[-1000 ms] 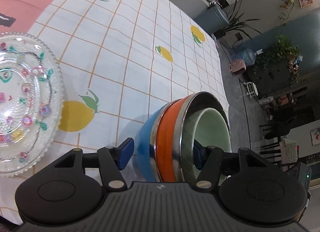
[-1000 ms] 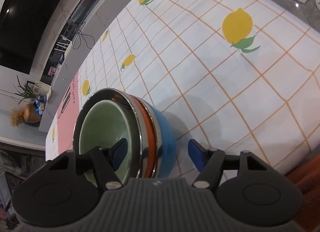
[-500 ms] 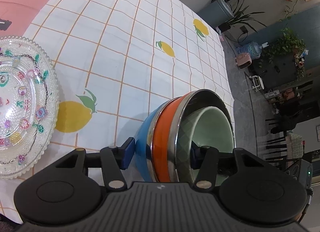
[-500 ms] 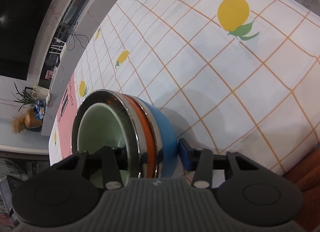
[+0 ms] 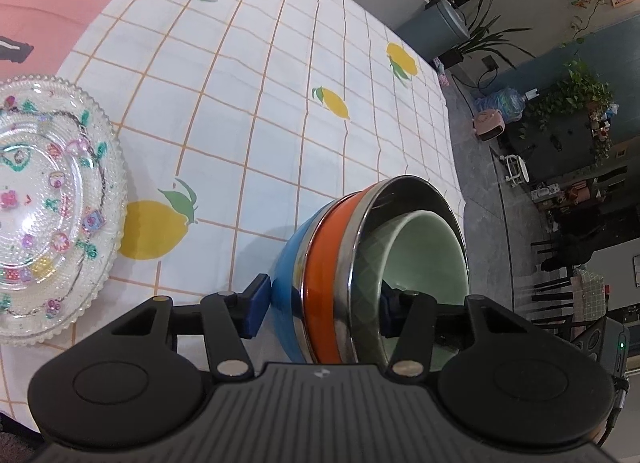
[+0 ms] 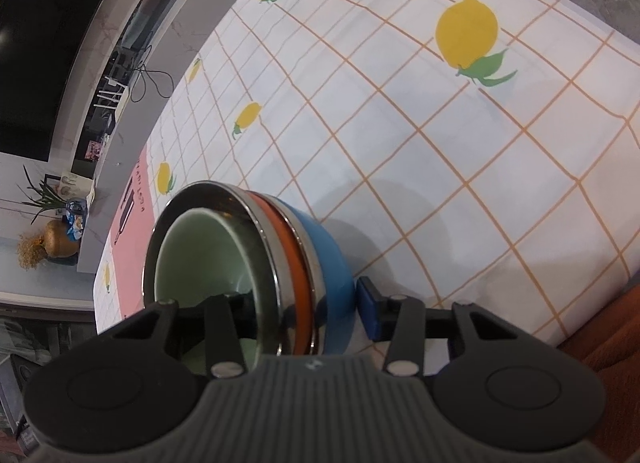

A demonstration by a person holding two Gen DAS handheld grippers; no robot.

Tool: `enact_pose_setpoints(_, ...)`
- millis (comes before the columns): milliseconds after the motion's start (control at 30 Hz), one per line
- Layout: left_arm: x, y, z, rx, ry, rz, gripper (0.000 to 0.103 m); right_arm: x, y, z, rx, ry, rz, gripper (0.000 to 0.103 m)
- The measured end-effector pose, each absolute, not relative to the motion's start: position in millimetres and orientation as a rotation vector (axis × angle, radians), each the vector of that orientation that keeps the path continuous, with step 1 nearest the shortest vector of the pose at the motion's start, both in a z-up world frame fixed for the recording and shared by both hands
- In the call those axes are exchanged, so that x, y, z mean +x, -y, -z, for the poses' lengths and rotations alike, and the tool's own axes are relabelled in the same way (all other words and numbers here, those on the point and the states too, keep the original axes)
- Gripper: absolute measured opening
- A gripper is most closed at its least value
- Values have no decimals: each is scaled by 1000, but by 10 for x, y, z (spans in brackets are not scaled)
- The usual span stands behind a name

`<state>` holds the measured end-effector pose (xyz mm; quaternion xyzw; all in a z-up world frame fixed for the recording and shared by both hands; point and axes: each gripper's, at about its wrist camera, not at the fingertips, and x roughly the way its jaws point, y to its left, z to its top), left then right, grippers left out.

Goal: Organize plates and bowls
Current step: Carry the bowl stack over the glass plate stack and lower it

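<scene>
Tablecloth point(image 5: 280, 111) — bowls point(image 5: 332, 283) between tool point(image 5: 320, 303) pads

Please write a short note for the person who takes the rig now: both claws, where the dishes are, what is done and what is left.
Left claw: shut on the bowl stack, one finger outside the blue bowl, one inside the green bowl.
Right claw: shut on the same stack from the opposite side.
Glass plate: on the table, apart from the stack.
Done: bowls nested.
Left: probably move the stack and place the plate.

no readable text; dark lettering on pink cloth point(image 6: 134, 199) too small and warped to read.
</scene>
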<state>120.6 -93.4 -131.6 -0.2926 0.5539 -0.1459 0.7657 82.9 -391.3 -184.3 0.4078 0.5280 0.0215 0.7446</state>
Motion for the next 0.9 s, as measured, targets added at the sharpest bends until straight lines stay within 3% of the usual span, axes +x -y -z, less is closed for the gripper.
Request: enact_pose_setpoints(900, 874, -647, 725, -774, -1014, 86, 59, 1218, 2329, 1171, 710, -1183, -334, 44)
